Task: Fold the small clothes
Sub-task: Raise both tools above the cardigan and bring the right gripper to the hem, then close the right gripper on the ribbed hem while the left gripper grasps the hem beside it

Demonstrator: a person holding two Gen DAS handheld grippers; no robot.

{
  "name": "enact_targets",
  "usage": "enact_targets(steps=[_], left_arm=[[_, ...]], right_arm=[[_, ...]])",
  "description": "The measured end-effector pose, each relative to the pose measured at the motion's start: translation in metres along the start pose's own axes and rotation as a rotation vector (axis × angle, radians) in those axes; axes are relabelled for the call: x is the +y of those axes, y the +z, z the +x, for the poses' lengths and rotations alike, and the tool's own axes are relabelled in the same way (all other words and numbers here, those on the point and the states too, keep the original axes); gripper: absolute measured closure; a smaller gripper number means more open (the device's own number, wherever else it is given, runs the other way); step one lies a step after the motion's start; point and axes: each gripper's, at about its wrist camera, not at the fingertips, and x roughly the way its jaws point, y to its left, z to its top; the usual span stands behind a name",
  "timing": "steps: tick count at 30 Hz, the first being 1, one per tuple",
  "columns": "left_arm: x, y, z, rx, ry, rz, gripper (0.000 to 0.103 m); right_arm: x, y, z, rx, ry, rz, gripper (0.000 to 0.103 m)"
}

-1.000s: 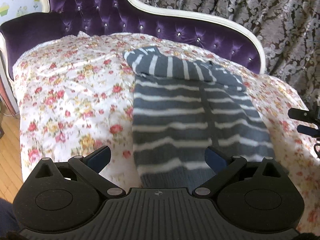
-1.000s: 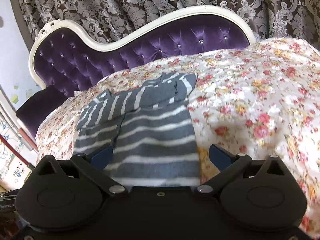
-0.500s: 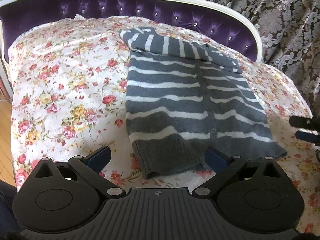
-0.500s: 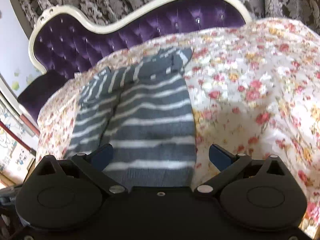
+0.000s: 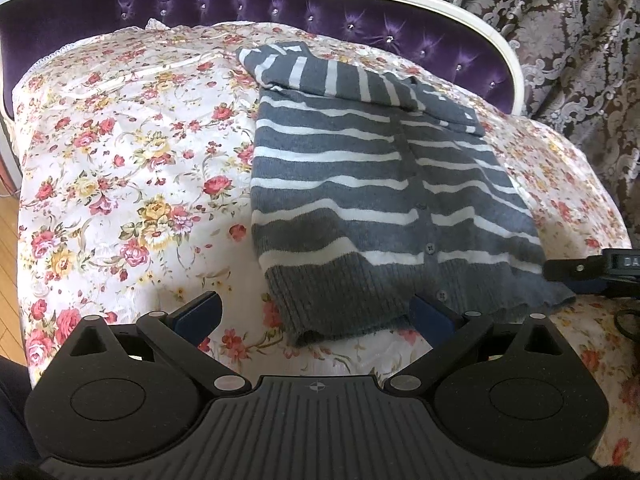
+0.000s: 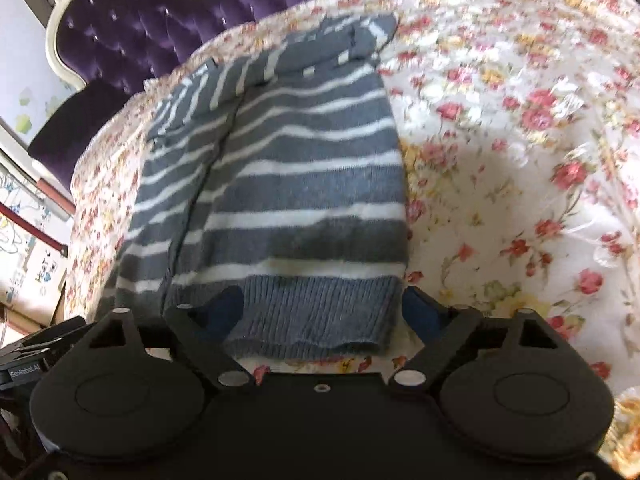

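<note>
The right tongs [image 6: 322, 312] have just been closing around the ribbed hem of the striped cardigan [image 6: 280, 184], not yet pinched, left tongs [image 5: 316, 312] spread empty by it on the floral bedspread [image 5: 120, 152]; sleeves already folded in, bottom-up fold left.

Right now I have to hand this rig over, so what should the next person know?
Left hand-held gripper: open, short of the cardigan's left hem corner.
Right hand-held gripper: jaws have just been closing, the right hem corner between them, not pinched yet.
Cardigan lies flat on the floral cover, sleeves folded across the top.
Left: grip both hem corners, fold hem up toward the collar.
</note>
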Motion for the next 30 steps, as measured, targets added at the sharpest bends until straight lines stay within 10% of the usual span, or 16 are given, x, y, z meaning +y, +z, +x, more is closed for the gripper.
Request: enact_targets(steps=[14,16,17,30], left_arm=[[-0.001,0.001,-0.002,-0.005,-0.003,0.018,0.002],[0.000,0.001,-0.001,-0.005,-0.007,0.014,0.002],[0.000,0.001,-0.001,-0.003,-0.009,0.011,0.002],[0.007,0.006,0.003,0.015,-0.020,-0.019,0.002]], right_arm=[[-0.001,0.010,0.011,0.070,-0.062,-0.009,0.024],[0.000,0.010,0.012,0.082,-0.039,-0.020,0.047],[-0.001,0.009,0.012,0.083,-0.027,-0.012,0.089],[-0.018,0.002,-0.022,-0.026,-0.024,0.019,0.089]])
